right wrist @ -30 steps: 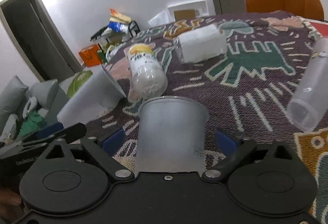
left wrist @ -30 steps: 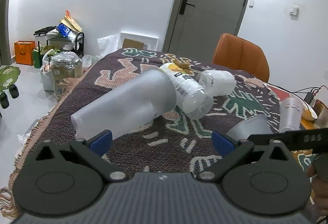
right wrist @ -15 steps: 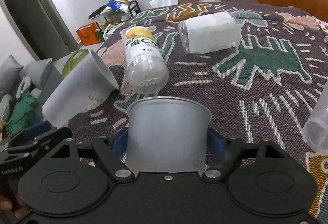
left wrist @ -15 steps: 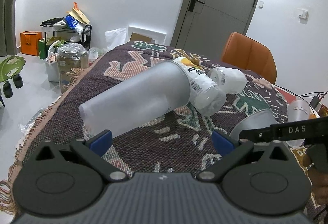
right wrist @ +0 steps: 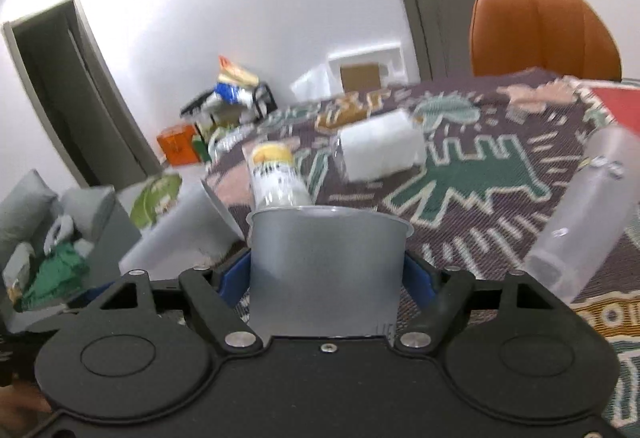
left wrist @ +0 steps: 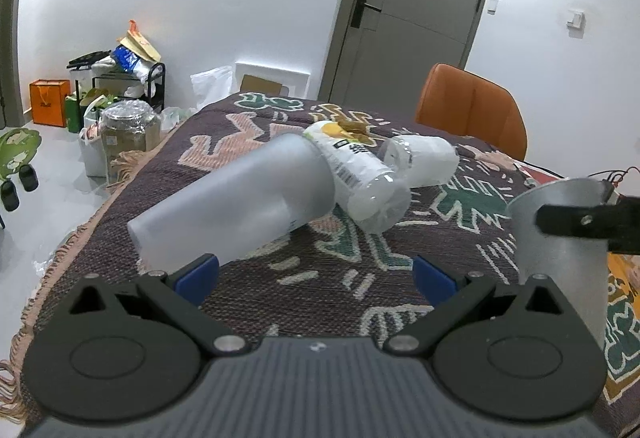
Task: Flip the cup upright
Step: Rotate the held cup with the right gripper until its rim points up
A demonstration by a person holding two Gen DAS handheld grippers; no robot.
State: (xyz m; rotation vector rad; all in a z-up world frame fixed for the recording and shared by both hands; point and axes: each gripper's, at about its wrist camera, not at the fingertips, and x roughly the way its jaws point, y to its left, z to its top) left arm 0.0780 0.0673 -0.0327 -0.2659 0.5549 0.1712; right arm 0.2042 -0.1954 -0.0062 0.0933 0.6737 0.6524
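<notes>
My right gripper [right wrist: 326, 274] is shut on a grey frosted cup [right wrist: 326, 262] and holds it tilted, rim away from me, above the patterned cloth. The same cup [left wrist: 560, 238] shows at the right of the left wrist view, mouth up, with a black finger across it. My left gripper [left wrist: 316, 272] is open and empty, just in front of a large frosted cup [left wrist: 236, 205] that lies on its side on the cloth.
A labelled plastic bottle [left wrist: 356, 173] and a white wrapped roll [left wrist: 420, 157] lie behind the large cup. A clear tumbler [right wrist: 588, 213] lies at the right. The table cloth [left wrist: 320, 262] ends at a fringed left edge. An orange chair [left wrist: 472, 109] stands behind.
My right gripper closed on the grey cup and lifted it, tipping it towards upright. My left gripper stayed open and shifted slightly, so the large cup sits more central.
</notes>
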